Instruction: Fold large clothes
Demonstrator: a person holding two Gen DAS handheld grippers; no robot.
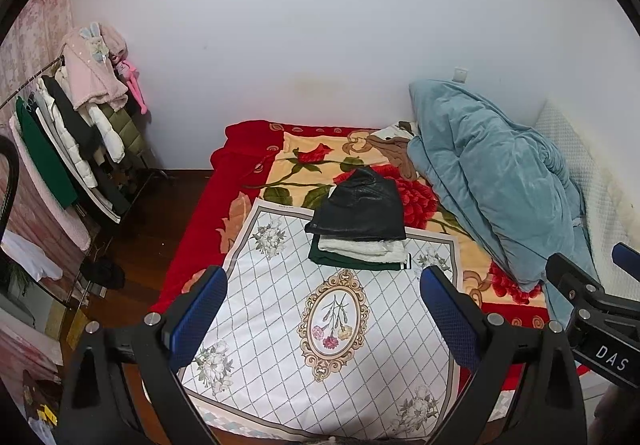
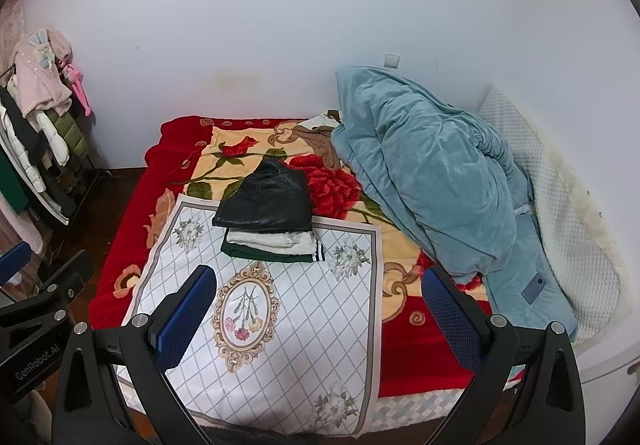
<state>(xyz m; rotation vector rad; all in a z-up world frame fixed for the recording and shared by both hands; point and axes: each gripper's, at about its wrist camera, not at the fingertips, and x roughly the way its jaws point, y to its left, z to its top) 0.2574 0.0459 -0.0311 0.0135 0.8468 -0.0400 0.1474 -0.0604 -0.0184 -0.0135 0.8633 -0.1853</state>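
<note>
A pile of folded clothes sits at the far end of a white flower-patterned mat (image 1: 280, 309) (image 2: 288, 325) on the bed. A black leather jacket (image 1: 360, 209) (image 2: 268, 201) lies on top, over a white garment (image 1: 360, 247) (image 2: 268, 239) and a dark green one (image 1: 352, 263) (image 2: 264, 253). My left gripper (image 1: 324, 309) is open above the near half of the mat, nothing between its blue pads. My right gripper (image 2: 320, 309) is also open and empty, held beside the left. The right gripper (image 1: 592, 301) shows at the left view's right edge.
A red floral blanket (image 1: 192, 237) (image 2: 120, 245) covers the bed. A bunched blue duvet (image 1: 492, 181) (image 2: 432, 181) and white padded cover (image 2: 560, 205) fill the right side. A rack of hanging clothes (image 1: 72, 141) (image 2: 32, 133) stands on the left over dark wooden floor.
</note>
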